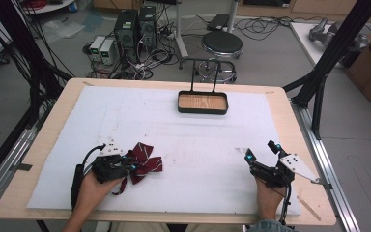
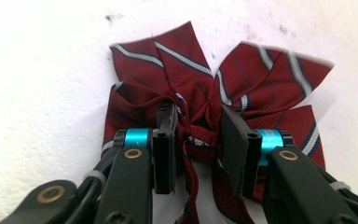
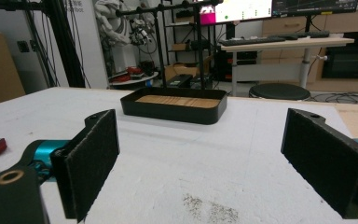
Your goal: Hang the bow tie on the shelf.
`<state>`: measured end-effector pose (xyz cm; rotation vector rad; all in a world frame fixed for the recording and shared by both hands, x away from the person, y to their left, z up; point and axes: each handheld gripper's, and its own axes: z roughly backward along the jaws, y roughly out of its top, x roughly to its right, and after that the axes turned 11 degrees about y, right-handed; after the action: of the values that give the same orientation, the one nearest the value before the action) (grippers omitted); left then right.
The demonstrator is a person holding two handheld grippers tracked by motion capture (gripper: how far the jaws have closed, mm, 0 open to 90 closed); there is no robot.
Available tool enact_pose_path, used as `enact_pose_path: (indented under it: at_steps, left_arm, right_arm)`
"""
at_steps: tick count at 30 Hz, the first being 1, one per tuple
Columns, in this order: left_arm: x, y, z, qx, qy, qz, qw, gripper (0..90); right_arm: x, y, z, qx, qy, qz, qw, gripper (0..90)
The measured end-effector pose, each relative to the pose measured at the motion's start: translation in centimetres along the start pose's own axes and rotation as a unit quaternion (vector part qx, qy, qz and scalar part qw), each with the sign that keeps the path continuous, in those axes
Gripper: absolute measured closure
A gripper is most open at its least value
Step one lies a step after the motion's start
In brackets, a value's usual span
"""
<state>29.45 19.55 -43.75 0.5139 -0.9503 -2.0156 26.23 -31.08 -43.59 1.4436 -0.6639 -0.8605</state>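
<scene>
At the bottom of the high view, the left hand-held gripper (image 1: 131, 166) sits in the lower left of the frame, resting on the white sheet (image 1: 183, 130) that covers the tabletop (image 1: 43, 145). Its jaws reach to the right onto a dark red striped bow tie (image 1: 145, 162), which lies flat on the sheet just right of the person's left hand (image 1: 92, 189). In the left gripper view the two black jaws stand on either side of the bow tie's (image 2: 214, 93) central knot, close against it but with a gap still showing between the pads, so the hand-held gripper is partly closed around the knot; whether it is actually pinching the cloth cannot be told. The tie's wings fan out toward the top of that frame, and its tails run down between the jaws.

In the lower right of the high view, the right hand-held gripper (image 1: 262, 151) rests on the sheet, well apart from the bow tie, with its jaws spread wide. The right gripper view shows those jaws (image 3: 205, 154) far apart with nothing between them but bare sheet.

Farther off, in the upper middle of the high view, a shallow black tray (image 1: 203, 110) with a wooden floor sits near the tabletop's far edge. Beyond it, a round stool (image 1: 221, 44) stands on the floor.
</scene>
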Motion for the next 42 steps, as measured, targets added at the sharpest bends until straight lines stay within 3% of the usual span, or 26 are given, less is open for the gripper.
enact_pose_path:
  at_steps: [3,6,14,18,23,30,36,38,42]
  left_arm:
    - [0.0,0.5,0.6,0.035,0.002,0.006,0.9994,67.1]
    - [0.1,1.4,1.3,0.073,0.015,0.008,0.9972,67.1]
    - [0.3,4.3,1.6,0.121,0.031,0.004,0.9922,67.1]
    - [0.3,6.1,1.3,0.143,0.033,0.012,0.9892,67.1]
    - [0.7,8.8,0.7,0.161,0.034,0.0,0.9864,67.1]
    - [0.8,12.6,-0.6,0.208,0.057,0.014,0.9763,67.1]
    - [0.6,15.9,-1.8,0.234,0.072,0.03,0.9691,67.1]
    - [0.6,17.1,-2.2,0.246,0.077,0.035,0.9656,67.1]
    - [0.5,19.2,-3.3,0.258,0.083,0.043,0.9616,67.1]
  right_arm:
    - [0.0,0.0,0.0,0.001,0.0,-0.002,1.0,10.4]
    - [0.0,0.0,0.0,-0.001,0.0,-0.005,1.0,10.4]
    - [0.1,0.0,0.0,0.001,0.002,-0.006,1.0,10.4]
    - [0.1,0.0,0.0,0.001,0.003,-0.008,1.0,10.4]
    - [0.3,-0.1,0.0,0.002,0.005,-0.012,0.9999,10.4]
    - [0.3,-0.1,0.0,0.0,0.008,-0.016,0.9998,10.4]
    - [0.4,-0.1,-0.1,0.0,0.01,-0.019,0.9998,10.4]
    - [0.4,-0.1,-0.1,0.001,0.01,-0.02,0.9997,10.4]
    - [0.5,-0.1,-0.1,0.001,0.011,-0.021,0.9997,10.4]
